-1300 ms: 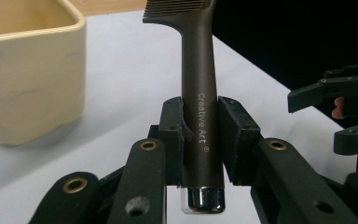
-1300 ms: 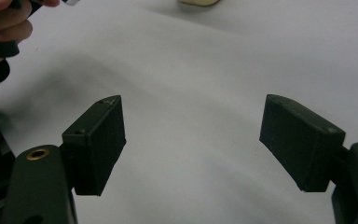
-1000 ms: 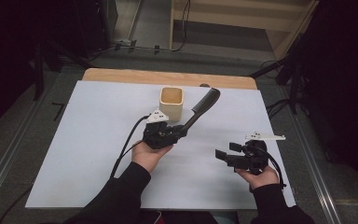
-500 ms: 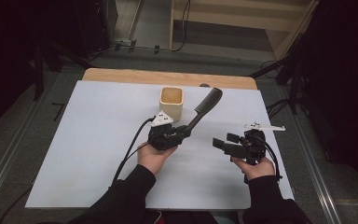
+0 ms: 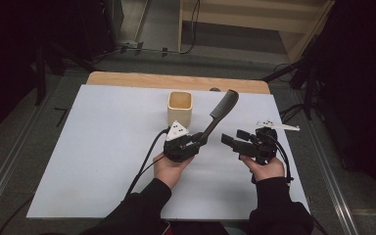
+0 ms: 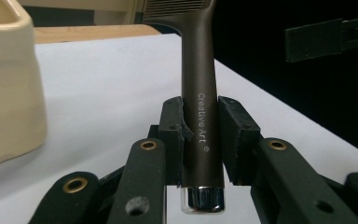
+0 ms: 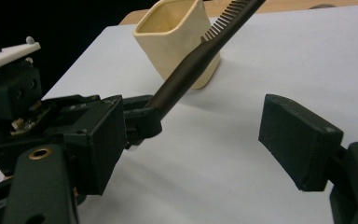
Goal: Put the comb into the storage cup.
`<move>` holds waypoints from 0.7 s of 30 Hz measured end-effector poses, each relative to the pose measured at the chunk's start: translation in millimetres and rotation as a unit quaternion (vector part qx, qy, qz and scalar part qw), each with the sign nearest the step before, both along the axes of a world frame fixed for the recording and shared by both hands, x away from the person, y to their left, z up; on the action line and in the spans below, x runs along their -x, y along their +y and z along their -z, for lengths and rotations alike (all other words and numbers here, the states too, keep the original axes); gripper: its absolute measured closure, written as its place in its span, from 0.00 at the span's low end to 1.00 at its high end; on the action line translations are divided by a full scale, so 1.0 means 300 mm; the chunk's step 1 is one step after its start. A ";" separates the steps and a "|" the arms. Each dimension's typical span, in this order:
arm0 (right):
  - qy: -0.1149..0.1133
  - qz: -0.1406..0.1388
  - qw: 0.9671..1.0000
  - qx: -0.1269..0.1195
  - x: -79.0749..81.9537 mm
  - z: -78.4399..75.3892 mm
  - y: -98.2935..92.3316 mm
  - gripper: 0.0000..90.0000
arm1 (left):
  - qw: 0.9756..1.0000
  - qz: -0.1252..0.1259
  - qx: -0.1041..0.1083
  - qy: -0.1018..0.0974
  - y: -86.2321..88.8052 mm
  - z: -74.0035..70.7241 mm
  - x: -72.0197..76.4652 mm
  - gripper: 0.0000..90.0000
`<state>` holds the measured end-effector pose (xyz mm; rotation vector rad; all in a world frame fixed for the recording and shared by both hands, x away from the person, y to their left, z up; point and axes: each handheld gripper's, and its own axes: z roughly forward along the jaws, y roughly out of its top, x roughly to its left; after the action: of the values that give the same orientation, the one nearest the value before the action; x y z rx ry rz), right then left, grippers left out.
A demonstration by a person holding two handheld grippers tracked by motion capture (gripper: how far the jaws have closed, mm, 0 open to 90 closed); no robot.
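I start w/ the big white flat board [image 5: 93,147] that covers the table. On it, near the far edge, sits a cream square cup w/ thick walls [image 5: 180,108], open at the top.

Next is the long dark brown plastic comb w/ a round handle [image 5: 219,113]. It's up in the air, tilted, w/ the teeth end high and just to the right of the cup, not touching it as far as I can tell. The handle end points down to my left gripper [image 5: 194,142].

The left gripper is closed tight on the comb handle, near its shiny silver cap [image 6: 203,198]. The pads [image 6: 233,133] press both sides.

My right gripper [image 5: 234,143] sits just beside it, to the right. Its jaws stand wide apart and hold nothing.

I think the comb is light and stiff, so it won't bend or sag. The handle looks smooth and round, so it may slip or spin in the pads. Best spot to grab is the thick handle, low down, not the thin teeth, which could snap. The cup looks hard and may tip or chip if the comb bumps it.
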<state>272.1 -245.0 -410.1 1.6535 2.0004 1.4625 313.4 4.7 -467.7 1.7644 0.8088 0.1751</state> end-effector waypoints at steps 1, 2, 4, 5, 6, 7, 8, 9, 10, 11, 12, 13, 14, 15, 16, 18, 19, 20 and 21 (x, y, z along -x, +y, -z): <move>-0.001 0.001 1.000 -0.001 -0.003 -0.001 0.002 0.24 | 1.000 0.000 0.002 -0.002 -0.005 0.005 0.002 0.81; -0.006 0.004 1.000 -0.003 -0.007 -0.003 0.006 0.24 | 1.000 0.000 0.004 -0.003 -0.011 0.010 0.005 0.81; -0.011 0.005 1.000 -0.004 -0.008 -0.004 0.008 0.24 | 1.000 0.002 0.003 -0.004 -0.021 0.018 0.010 0.81; -0.010 0.006 1.000 -0.005 -0.009 -0.005 0.011 0.24 | 1.000 0.000 0.003 -0.009 -0.026 0.022 0.014 0.81; -0.010 0.007 1.000 -0.006 -0.012 -0.005 0.013 0.24 | 1.000 0.000 0.006 -0.013 -0.030 0.025 0.017 0.81; -0.011 0.007 1.000 -0.005 -0.014 -0.005 0.015 0.24 | 1.000 -0.003 0.006 -0.015 -0.033 0.026 0.020 0.81; -0.010 0.008 1.000 -0.005 -0.017 -0.004 0.018 0.24 | 1.000 -0.003 0.007 -0.019 -0.035 0.028 0.022 0.81; -0.010 0.010 1.000 -0.007 -0.020 -0.003 0.020 0.24 | 1.000 -0.006 0.009 -0.021 -0.037 0.030 0.025 0.81; -0.008 0.011 1.000 -0.009 -0.023 -0.002 0.022 0.24 | 1.000 -0.008 0.012 -0.025 -0.040 0.032 0.028 0.81; -0.008 0.014 1.000 -0.011 -0.028 0.000 0.025 0.24 | 1.000 -0.010 0.013 -0.027 -0.042 0.033 0.029 0.81; -0.006 0.016 1.000 -0.013 -0.030 0.001 0.027 0.24 | 0.999 -0.014 0.014 -0.030 -0.044 0.035 0.033 0.81; -0.002 0.017 1.000 -0.014 -0.036 0.003 0.029 0.24 | 0.999 -0.016 0.016 -0.033 -0.045 0.037 0.034 0.81; 0.001 0.021 1.000 -0.015 -0.038 0.003 0.031 0.25 | 0.999 -0.020 0.017 -0.035 -0.047 0.038 0.037 0.81; 0.003 0.025 1.000 -0.014 -0.043 0.003 0.033 0.25 | 0.999 -0.021 0.017 -0.037 -0.049 0.039 0.038 0.81; 0.006 0.029 0.999 -0.012 -0.045 0.002 0.035 0.25 | 0.999 -0.021 0.019 -0.039 -0.052 0.041 0.040 0.81; 0.005 0.036 0.999 -0.009 -0.051 0.002 0.039 0.26 | 0.999 -0.021 0.021 -0.040 -0.060 0.044 0.042 0.81; 0.002 0.039 0.999 -0.014 -0.054 0.005 0.041 0.27 | 0.999 -0.022 0.020 -0.041 -0.065 0.046 0.043 0.81; 0.005 0.044 0.999 -0.018 -0.057 0.008 0.043 0.27 | 0.999 -0.021 0.018 -0.040 -0.067 0.048 0.043 0.81; 0.008 0.048 0.999 -0.022 -0.059 0.009 0.044 0.28 | 0.999 -0.019 0.018 -0.038 -0.071 0.050 0.043 0.81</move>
<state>289.8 -231.9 -412.8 1.7584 1.8812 1.4731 300.7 -16.5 -482.6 1.6989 0.7860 0.2508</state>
